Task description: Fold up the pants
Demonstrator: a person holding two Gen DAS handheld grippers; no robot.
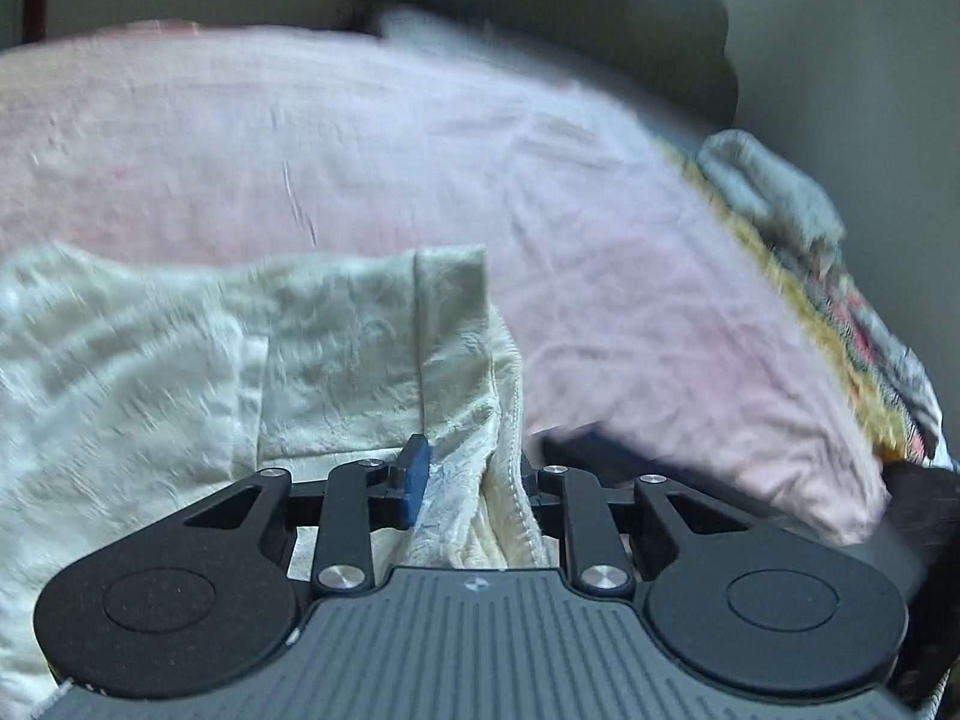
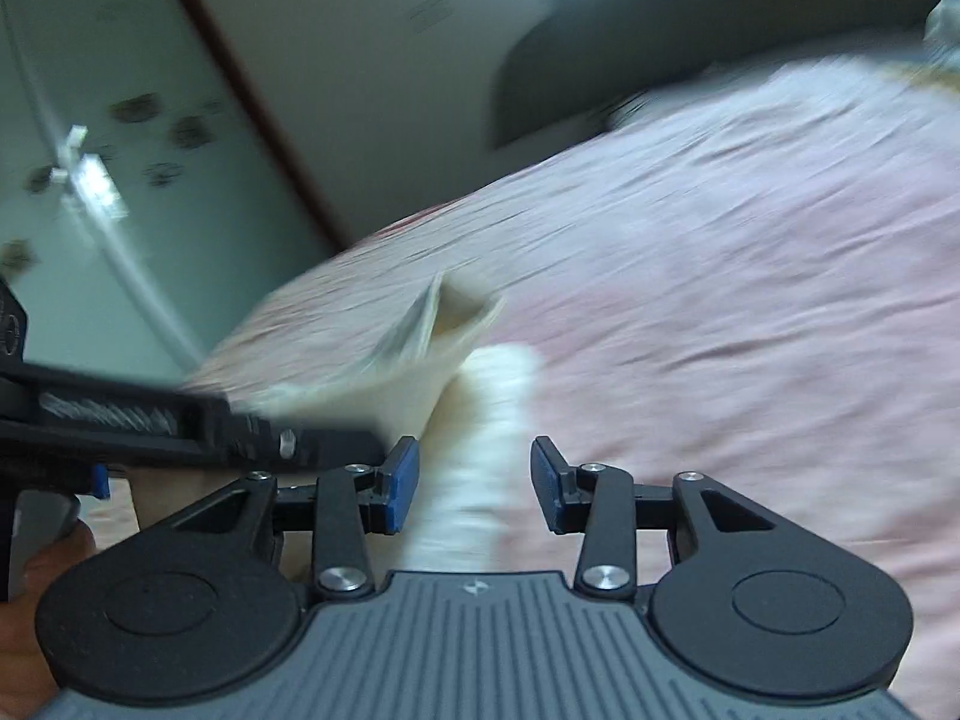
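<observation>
Two tools in play, both over a bed with a pink sheet (image 1: 360, 138). Left tool (image 1: 474, 480): jaws closed down on a bunched edge of the cream pants (image 1: 336, 324), fabric wadded thick between the blue pads; right pad is hidden by cloth, so full pad contact can't be confirmed. Right tool (image 2: 474, 480): jaws parted wide, gripping nothing; a blurred strip of the pants (image 2: 480, 432) runs through the gap between the fingers but the pads are apart from it. Pants lie on the sheet toward the near edge of the bed, one end lifted by the left tool, a hemmed cuff or waistband edge flat on the sheet in the left view. Left tool body (image 2: 150, 420) shows at the left of the right view, just beside the right tool, with fabric hanging off it. Heavy motion blur in both views, so fine detail is unreliable. Handling estimate: light, soft, crinkled woven cloth, zero stiffness, will sag and drape from any single grip point, low slip risk on the pads but layers can shear apart. Best hold looks like the stitched hem or seam, all layers pinched together, second grip at the matching corner so the edge stays taut. Patterned bedding (image 1: 840, 324) sits at the far right, well apart.
</observation>
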